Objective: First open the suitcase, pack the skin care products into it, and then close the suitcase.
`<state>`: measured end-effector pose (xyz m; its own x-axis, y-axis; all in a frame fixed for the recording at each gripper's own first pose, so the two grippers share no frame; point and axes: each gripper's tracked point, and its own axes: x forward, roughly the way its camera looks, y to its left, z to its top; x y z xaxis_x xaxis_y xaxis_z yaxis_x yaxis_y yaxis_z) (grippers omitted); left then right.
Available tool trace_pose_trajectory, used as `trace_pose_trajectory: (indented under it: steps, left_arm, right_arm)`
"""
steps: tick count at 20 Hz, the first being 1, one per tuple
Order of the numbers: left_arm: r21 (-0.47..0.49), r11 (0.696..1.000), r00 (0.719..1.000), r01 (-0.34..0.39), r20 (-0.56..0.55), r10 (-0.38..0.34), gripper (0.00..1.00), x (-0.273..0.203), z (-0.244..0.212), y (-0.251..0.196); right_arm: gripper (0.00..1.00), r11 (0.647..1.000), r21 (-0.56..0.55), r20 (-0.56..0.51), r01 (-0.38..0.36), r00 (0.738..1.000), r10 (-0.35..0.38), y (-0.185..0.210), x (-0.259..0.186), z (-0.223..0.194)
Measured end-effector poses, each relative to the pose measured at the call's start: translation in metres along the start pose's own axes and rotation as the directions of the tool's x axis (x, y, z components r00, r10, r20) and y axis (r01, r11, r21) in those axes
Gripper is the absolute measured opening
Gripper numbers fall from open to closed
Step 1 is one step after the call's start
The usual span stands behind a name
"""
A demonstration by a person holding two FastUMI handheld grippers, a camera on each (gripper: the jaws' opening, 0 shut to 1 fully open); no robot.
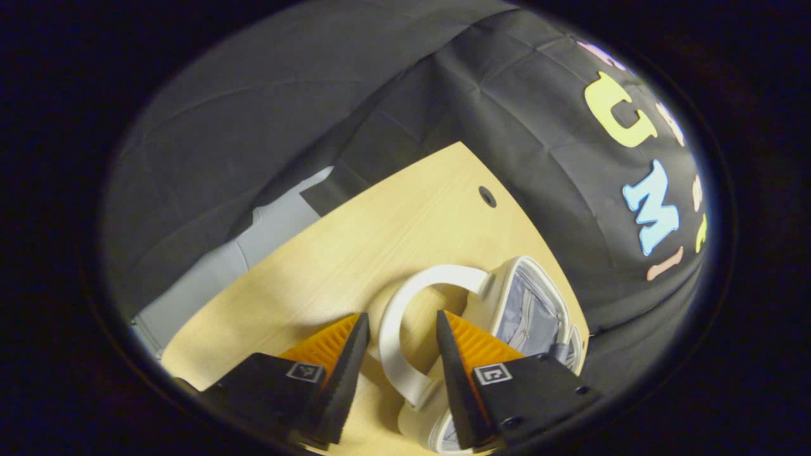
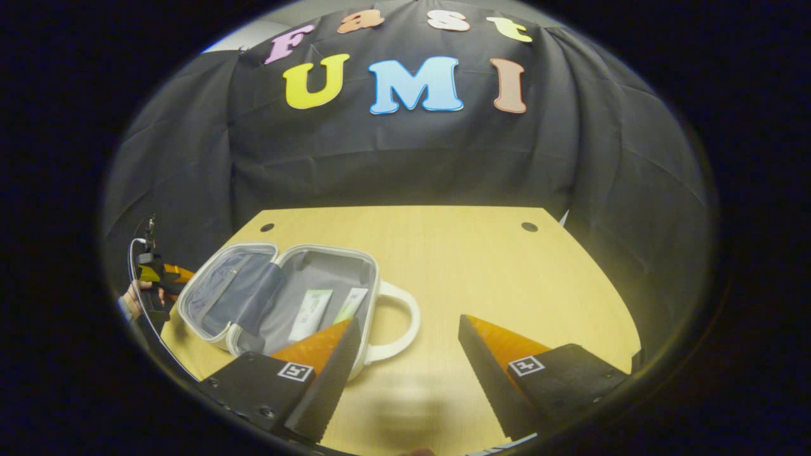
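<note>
In the right gripper view a small white suitcase (image 2: 364, 266) lies open on the wooden table (image 2: 481, 266), its lid (image 2: 222, 294) folded out to the left. Two pale skin care tubes (image 2: 310, 315) rest on its grey lining. Its white handle (image 2: 405, 329) points right. My right gripper (image 2: 407, 322) hovers open just in front of the case, nothing between its fingers. My left gripper (image 2: 152, 272), held by a hand, sits beyond the lid at the far left. In the left gripper view the left gripper (image 1: 402, 315) stands open, and the handle (image 1: 389, 329) curves between its fingers; whether it touches them I cannot tell.
The light wooden table (image 1: 355, 253) has a small dark hole (image 1: 486, 196) near its far edge and two such holes (image 2: 529, 227) in the right gripper view. Black cloth walls close in behind and beside the table. Bare tabletop spreads to the right of the case.
</note>
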<state>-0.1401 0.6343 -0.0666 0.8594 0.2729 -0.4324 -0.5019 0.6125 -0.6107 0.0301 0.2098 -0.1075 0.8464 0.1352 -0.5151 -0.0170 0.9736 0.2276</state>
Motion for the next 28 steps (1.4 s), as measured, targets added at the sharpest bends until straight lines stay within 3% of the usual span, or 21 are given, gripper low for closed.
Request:
trace_pose_trajectory:
  steps: [1, 2, 3, 6, 7, 10, 14, 18, 20, 23, 26, 27, 28]
  left_arm:
    - [0.005, 1.000, 1.000, -0.015, -0.001, 0.015, 0.67, 0.001, 0.001, 0.002]
    - [0.013, 0.999, 0.999, -0.033, -0.004, 0.033, 0.55, 0.004, -0.001, 0.007]
    - [0.008, 0.999, 0.999, -0.052, 0.007, 0.052, 0.48, 0.005, 0.001, 0.012]
    - [-0.018, 0.999, 0.999, -0.032, 0.015, 0.033, 0.23, 0.000, 0.006, 0.015]
    - [-0.047, 0.999, 1.000, -0.017, 0.019, 0.018, 0.23, 0.006, 0.009, 0.009]
    - [-0.034, 0.999, 0.999, -0.002, 0.040, 0.004, 0.10, -0.004, 0.012, 0.003]
    - [0.023, 0.999, 0.997, 0.025, 0.071, -0.027, 0.10, -0.037, 0.024, -0.025]
    - [0.079, 0.993, 0.986, 0.086, 0.136, -0.096, 0.10, -0.089, 0.045, -0.080]
    - [0.113, 0.986, 0.977, 0.120, 0.161, -0.137, 0.14, -0.115, 0.049, -0.115]
    - [0.188, 0.968, 0.962, 0.166, 0.183, -0.201, 0.09, -0.147, 0.046, -0.179]
    - [0.267, 0.942, 0.948, 0.204, 0.187, -0.258, 0.09, -0.176, 0.028, -0.248]
    - [0.298, 0.929, 0.942, 0.218, 0.186, -0.281, 0.13, -0.185, 0.017, -0.272]
    - [0.326, 0.917, 0.936, 0.229, 0.185, -0.299, 0.09, -0.195, 0.005, -0.293]
  right_arm:
    - [0.95, 1.000, 0.005, -0.002, 0.000, 1.000, 0.000, -0.001, 0.000, -0.001]
    - [0.95, 1.000, 0.010, -0.006, 0.000, 1.000, 0.000, -0.001, -0.001, -0.003]
    - [0.95, 1.000, 0.013, -0.008, -0.002, 1.000, 0.002, -0.002, -0.001, -0.005]
    - [0.96, 1.000, 0.023, -0.016, -0.005, 1.000, 0.005, -0.003, -0.002, -0.010]
    - [0.96, 1.000, 0.026, -0.019, -0.007, 1.000, 0.008, -0.004, -0.002, -0.011]
    - [0.96, 0.999, 0.030, -0.016, -0.013, 1.000, 0.013, -0.008, -0.007, -0.009]
    - [0.95, 0.999, 0.034, 0.006, -0.017, 1.000, 0.017, -0.016, -0.015, -0.001]
    - [0.95, 0.999, 0.039, 0.034, -0.033, 0.999, 0.032, -0.024, -0.020, 0.007]
    - [0.95, 0.998, 0.039, 0.045, -0.040, 0.998, 0.038, -0.031, -0.020, 0.010]
    - [0.96, 0.997, 0.054, 0.062, -0.057, 0.997, 0.054, -0.043, -0.020, 0.014]
    - [0.95, 0.995, 0.074, 0.075, -0.073, 0.995, 0.067, -0.056, -0.020, 0.019]
    - [0.95, 0.994, 0.080, 0.081, -0.080, 0.994, 0.073, -0.060, -0.020, 0.021]
    - [0.95, 0.993, 0.083, 0.087, -0.085, 0.993, 0.078, -0.065, -0.021, 0.023]
